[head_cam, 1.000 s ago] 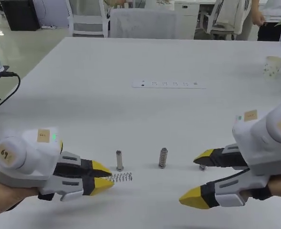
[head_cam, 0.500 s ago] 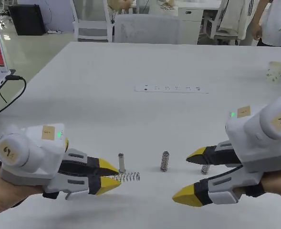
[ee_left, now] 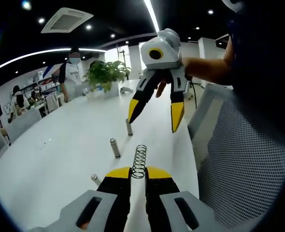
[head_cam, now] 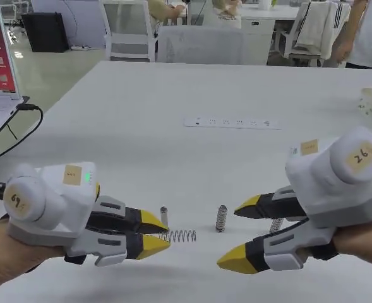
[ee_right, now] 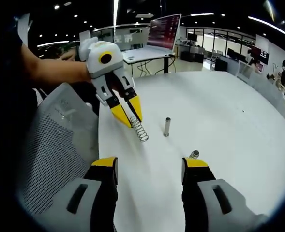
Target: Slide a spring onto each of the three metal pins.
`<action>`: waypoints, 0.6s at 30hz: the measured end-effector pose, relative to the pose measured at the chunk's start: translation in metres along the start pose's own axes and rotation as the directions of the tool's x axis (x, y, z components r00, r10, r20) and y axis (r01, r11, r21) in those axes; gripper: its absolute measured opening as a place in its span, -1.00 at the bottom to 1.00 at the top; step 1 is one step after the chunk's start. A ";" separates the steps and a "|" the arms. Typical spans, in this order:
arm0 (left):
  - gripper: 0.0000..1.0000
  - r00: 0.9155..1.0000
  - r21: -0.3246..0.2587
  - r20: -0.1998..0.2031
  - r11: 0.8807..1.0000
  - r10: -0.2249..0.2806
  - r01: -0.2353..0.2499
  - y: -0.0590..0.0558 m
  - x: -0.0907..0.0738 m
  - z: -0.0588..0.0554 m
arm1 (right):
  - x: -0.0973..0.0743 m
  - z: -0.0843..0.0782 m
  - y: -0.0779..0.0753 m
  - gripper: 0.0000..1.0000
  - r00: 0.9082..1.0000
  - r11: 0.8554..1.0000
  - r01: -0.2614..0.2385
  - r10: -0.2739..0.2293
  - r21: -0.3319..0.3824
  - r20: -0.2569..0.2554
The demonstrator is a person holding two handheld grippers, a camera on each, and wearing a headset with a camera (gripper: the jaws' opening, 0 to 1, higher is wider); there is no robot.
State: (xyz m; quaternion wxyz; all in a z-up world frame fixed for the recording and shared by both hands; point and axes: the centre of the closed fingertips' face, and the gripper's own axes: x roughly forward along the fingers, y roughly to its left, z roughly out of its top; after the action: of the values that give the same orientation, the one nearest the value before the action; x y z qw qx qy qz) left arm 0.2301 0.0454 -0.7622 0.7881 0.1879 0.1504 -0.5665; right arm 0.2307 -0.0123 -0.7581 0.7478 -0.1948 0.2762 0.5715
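Coiled bare-metal wire spring (head_cam: 178,236) gleams between the matt yellow plastic tips of the left gripper (head_cam: 163,235), whose shell is smooth, glossy white plastic. On the smooth white table (head_cam: 141,145) stands a polished metal pin (head_cam: 163,216). At the table's edge is a grey woven-mesh chair back (ee_left: 244,159).

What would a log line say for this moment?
left gripper shut on spring | right gripper open | one bare pin | two sprung pins

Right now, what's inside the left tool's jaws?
One end of a spring, pinched by the left tool; the rest of the coil sticks out free. The tool itself covers the pinched end, so its depth cannot be seen.
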 end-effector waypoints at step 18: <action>-0.95 0.999 0.035 0.036 0.999 -0.007 0.006 -0.005 -0.001 0.018 | 0.010 0.013 0.012 -0.12 0.999 0.999 -0.039 0.039 -0.025 0.018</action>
State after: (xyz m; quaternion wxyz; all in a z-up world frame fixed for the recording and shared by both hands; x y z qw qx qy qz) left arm 0.2256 0.0361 -0.7464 0.7854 0.1906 0.1269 -0.5750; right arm 0.2233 0.0060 -0.7538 0.7365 -0.1934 0.2659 0.5912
